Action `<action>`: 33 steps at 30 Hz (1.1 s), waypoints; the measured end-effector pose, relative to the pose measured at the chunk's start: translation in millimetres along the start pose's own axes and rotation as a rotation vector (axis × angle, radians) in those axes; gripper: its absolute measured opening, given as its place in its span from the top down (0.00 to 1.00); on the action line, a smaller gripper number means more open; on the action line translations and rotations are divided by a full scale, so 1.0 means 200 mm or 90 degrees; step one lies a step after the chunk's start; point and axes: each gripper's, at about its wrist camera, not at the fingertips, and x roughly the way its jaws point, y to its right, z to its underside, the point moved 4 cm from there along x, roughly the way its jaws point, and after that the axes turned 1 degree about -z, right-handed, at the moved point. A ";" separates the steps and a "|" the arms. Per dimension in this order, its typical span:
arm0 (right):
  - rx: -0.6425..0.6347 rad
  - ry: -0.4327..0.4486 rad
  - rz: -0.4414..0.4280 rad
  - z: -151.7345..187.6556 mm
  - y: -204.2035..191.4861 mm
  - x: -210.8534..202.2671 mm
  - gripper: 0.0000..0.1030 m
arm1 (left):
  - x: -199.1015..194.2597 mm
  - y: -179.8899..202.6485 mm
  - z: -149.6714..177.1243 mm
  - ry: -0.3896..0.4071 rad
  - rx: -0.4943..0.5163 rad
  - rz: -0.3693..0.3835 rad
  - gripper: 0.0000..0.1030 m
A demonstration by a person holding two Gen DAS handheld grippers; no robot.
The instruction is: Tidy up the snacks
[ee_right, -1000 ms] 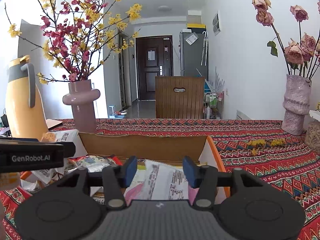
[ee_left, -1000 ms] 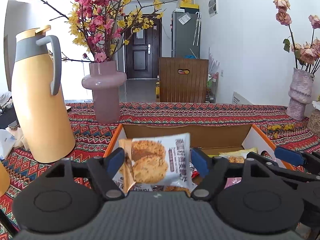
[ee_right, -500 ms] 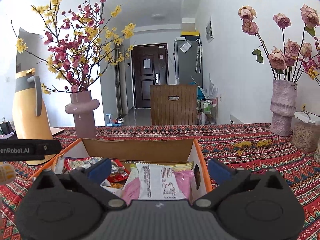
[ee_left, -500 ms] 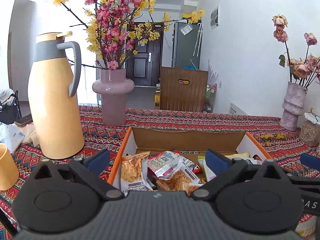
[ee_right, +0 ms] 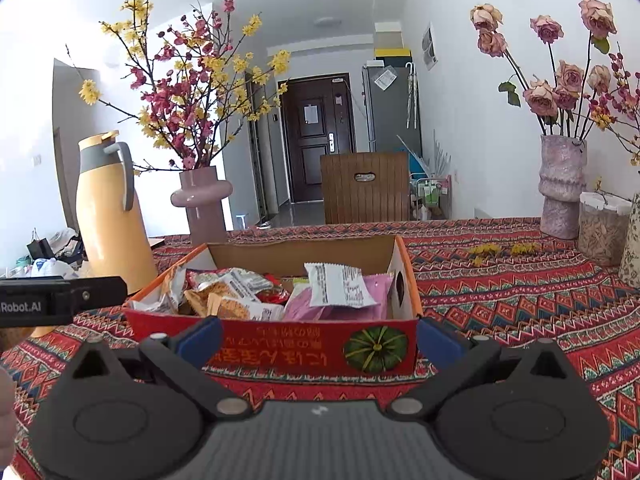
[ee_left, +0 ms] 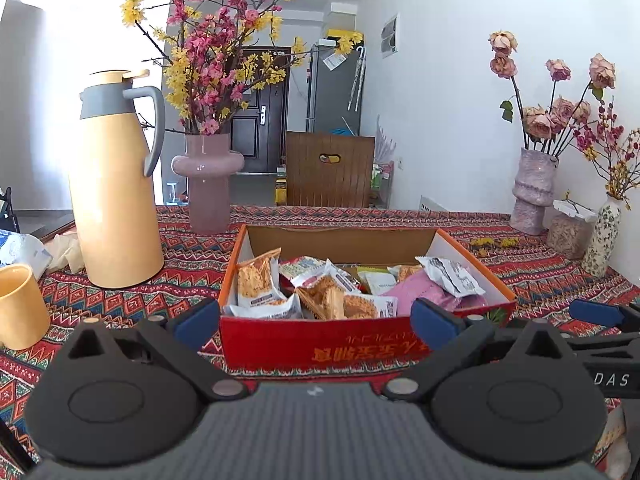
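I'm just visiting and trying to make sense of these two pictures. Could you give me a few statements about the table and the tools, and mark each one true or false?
1. Both tools, left and right, are open and hold nothing. True.
2. The snack packets lie inside the red cardboard box. True.
3. The yellow thermos jug lies on its side. False: it stands upright on the patterned tablecloth.
4. The pink vase is empty. False: it holds flowering branches.
5. A yellow cup stands on the tablecloth left of the jug. True.
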 end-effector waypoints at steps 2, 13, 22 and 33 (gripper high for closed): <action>0.001 -0.011 -0.006 0.03 -0.01 -0.02 0.00 | -0.01 -0.01 0.04 -0.013 -0.002 0.003 0.00; 0.020 -0.080 -0.016 0.17 0.00 -0.03 0.00 | 0.00 -0.05 0.25 -0.097 -0.008 -0.008 0.00; 0.024 -0.110 -0.014 0.23 0.00 0.00 0.00 | 0.02 -0.06 0.29 -0.116 -0.011 -0.001 0.00; 0.021 -0.116 -0.014 0.23 0.00 0.01 0.00 | 0.02 -0.06 0.30 -0.121 -0.010 0.001 0.00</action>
